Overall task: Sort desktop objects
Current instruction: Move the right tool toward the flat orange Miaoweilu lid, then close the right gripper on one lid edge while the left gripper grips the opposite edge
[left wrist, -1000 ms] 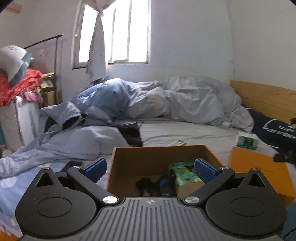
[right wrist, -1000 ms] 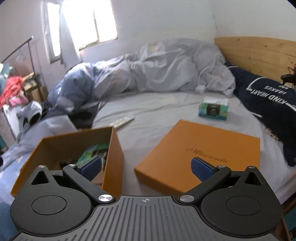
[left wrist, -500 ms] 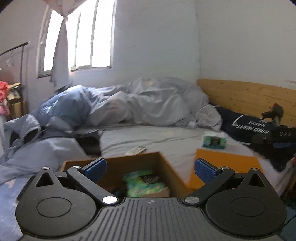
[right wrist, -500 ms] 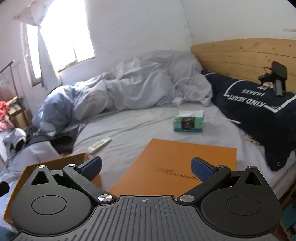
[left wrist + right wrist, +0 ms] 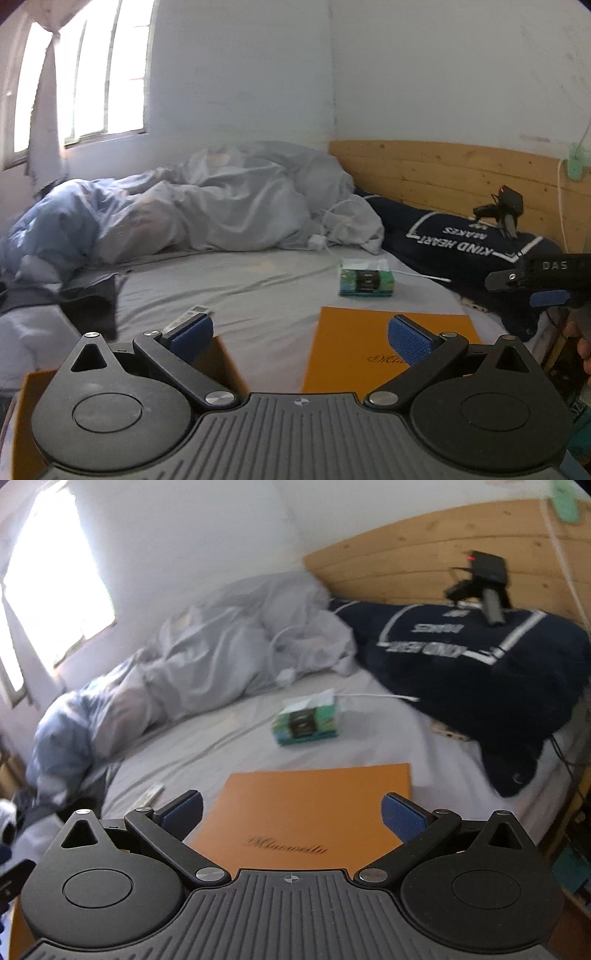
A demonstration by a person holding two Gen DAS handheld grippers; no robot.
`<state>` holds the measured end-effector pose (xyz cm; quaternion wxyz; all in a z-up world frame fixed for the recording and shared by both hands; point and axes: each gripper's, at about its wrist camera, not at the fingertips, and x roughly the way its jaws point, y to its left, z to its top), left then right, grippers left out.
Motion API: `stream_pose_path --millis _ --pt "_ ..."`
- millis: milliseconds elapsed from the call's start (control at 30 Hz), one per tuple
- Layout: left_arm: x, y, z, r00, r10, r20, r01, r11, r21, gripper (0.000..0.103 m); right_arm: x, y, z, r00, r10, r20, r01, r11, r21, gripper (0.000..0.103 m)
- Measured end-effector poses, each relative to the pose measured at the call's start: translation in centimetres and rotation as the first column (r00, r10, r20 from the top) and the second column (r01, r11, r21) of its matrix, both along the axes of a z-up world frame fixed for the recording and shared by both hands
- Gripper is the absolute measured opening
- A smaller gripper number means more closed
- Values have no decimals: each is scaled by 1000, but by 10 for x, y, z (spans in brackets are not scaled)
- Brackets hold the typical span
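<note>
Both grippers are spread wide and hold nothing. Left gripper (image 5: 300, 338) hangs over the bed, aimed between the open orange box (image 5: 225, 363) at lower left and the flat orange lid (image 5: 351, 334) to its right. Right gripper (image 5: 291, 814) hangs right above that lid (image 5: 314, 801), which lies flat on the grey sheet (image 5: 221, 746), script logo up.

Loose things on the bed: a green tissue box (image 5: 366, 282) stands on the sheet beyond the lid, apart from it; a white remote control (image 5: 189, 314) lies just behind the left gripper's left finger, near the box's far corner. A white charger cable (image 5: 376, 696) runs past the tissue box toward the navy pillow (image 5: 480, 672). The inside of the orange box is hidden in both views, so cannot tell what it holds.

Step in hand, as a guess: between picks, both grippers free and facing the lid and tissue box. Scene fits either going for another loose item, tissue box or remote, or going for the lid to close the box. Either way the next grasp needs a low approach with jaws wide; the lid is thin and flat, so an edge grip. Right view is motion-blurred.
</note>
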<state>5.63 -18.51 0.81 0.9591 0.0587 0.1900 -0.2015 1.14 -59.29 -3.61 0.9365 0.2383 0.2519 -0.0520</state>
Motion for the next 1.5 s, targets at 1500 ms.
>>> stream_pose_path --millis 1500 --pt "198 -103 -113 871 -51 -488 140 979 147 86 66 -54 -148 962 45 -269 0 986 165 86"
